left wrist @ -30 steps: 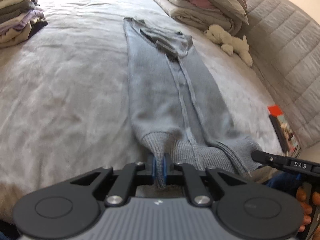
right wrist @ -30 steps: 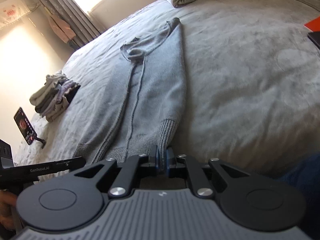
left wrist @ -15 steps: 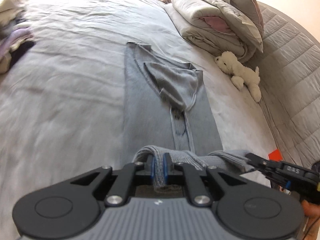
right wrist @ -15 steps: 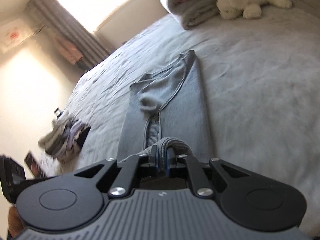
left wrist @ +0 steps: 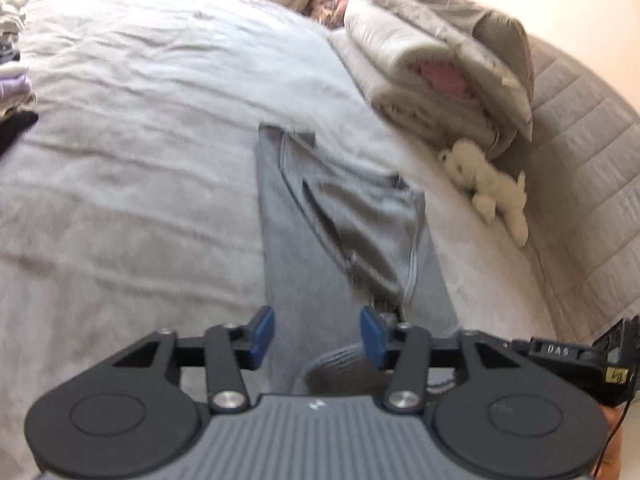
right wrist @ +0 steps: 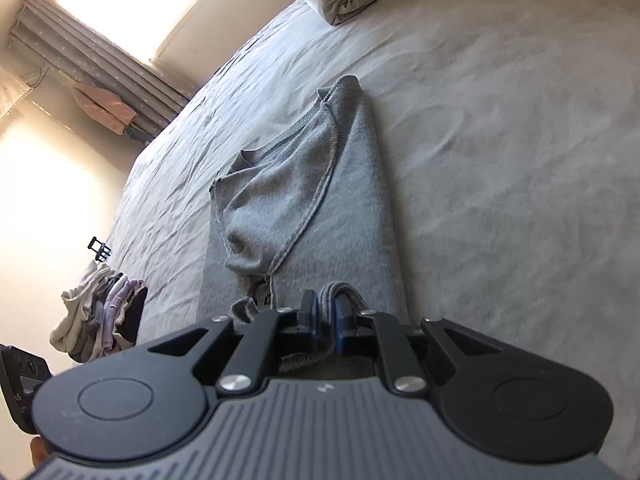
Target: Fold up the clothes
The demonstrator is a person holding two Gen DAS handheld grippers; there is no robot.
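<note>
A grey knitted sweater (left wrist: pixel 340 240) lies lengthwise on the pale grey bedspread (left wrist: pixel 140 160), folded into a narrow strip with its collar end away from the cameras. Its ribbed hem (left wrist: pixel 344 368) has been doubled over onto the body of the garment, so a rounded fold sits close under both grippers.

The left gripper (left wrist: pixel 316 334) has just been opening: its blue pads stand well apart, and the ribbed hem lies below and between them, nearer the right-hand pad — no pad presses on it, as far as the blurred left wrist view lets one judge. The right gripper (right wrist: pixel 326 316) has eased open only slightly and is clamped on a band of the ribbed hem (right wrist: pixel 340 294), which loops up over the pads and runs down between them. In the left wrist view the right gripper's black body shows at the lower right edge, just beside the fold.

At the head of the bed a stack of folded quilts (left wrist: pixel 436 60) rests against the quilted headboard (left wrist: pixel 580 140), with a white plush toy (left wrist: pixel 488 184) just below the stack. A pile of folded clothes (right wrist: pixel 100 316) sits on the bedspread well to the left of the sweater — the same pile shows at the left margin of the left wrist view. Pleated curtains (right wrist: pixel 92 68) hang beside a bright window in the right wrist view.
</note>
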